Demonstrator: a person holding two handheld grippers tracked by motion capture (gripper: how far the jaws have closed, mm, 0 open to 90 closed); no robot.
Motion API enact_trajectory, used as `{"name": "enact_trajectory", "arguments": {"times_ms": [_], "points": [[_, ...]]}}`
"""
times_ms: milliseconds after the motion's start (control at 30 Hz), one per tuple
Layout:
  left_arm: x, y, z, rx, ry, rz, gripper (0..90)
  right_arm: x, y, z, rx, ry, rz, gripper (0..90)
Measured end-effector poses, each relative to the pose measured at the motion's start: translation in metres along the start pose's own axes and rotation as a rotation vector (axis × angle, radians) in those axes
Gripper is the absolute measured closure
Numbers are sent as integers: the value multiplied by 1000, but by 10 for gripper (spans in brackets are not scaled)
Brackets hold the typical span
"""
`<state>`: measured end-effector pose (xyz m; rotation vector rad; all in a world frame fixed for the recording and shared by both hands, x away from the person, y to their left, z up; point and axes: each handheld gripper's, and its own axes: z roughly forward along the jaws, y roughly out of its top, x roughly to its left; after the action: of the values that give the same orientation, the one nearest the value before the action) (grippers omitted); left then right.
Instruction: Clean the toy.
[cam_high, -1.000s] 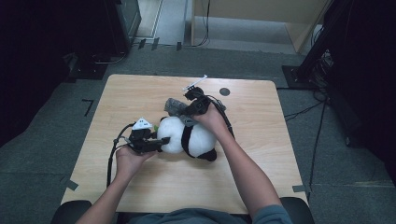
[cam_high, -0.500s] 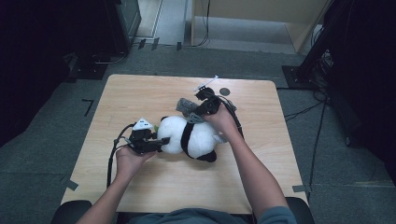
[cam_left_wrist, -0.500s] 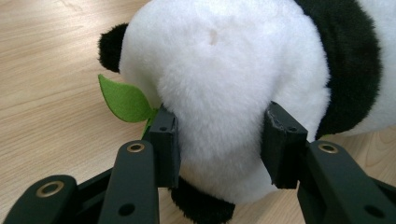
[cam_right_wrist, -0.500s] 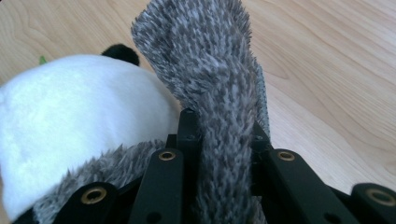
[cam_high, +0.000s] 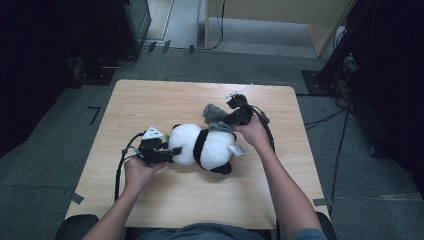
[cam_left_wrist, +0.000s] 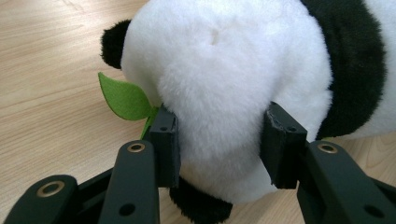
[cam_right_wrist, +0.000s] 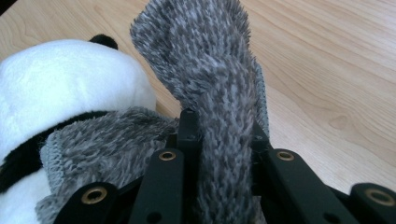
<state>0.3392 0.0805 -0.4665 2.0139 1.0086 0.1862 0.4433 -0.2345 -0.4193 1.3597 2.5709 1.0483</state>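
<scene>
A toy panda (cam_left_wrist: 224, 93) is clamped between the left gripper (cam_left_wrist: 219, 140) jaws; a grey cloth (cam_right_wrist: 219, 107), pinched by the right gripper (cam_right_wrist: 219, 135), is only partly draped over it.

Over the last second the right gripper (cam_high: 235, 111) has drawn away from the panda plush (cam_high: 202, 146), moving toward the far right part of the table (cam_high: 150, 100), and it has carried the grey fuzzy cloth (cam_high: 214, 114) with it. The cloth, bunched against the panda's back 1 second ago, now stretches up and away from the panda, with 1 end still lying on the panda's body. The right forearm has swung outward from the panda accordingly.
</scene>
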Motion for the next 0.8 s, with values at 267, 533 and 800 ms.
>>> {"name": "enact_trajectory", "arguments": {"times_ms": [267, 533, 800], "points": [[1, 0, 0, 2, -3, -2, 552, -13, -16, -10, -35, -2, 28, 763], [1, 0, 0, -1, -3, -4, 552, -22, -37, -19, -68, -14, 50, 766], [1, 1, 0, -1, -7, -8, 552, -29, -44, -29, -24, -83, 43, 768]]}}
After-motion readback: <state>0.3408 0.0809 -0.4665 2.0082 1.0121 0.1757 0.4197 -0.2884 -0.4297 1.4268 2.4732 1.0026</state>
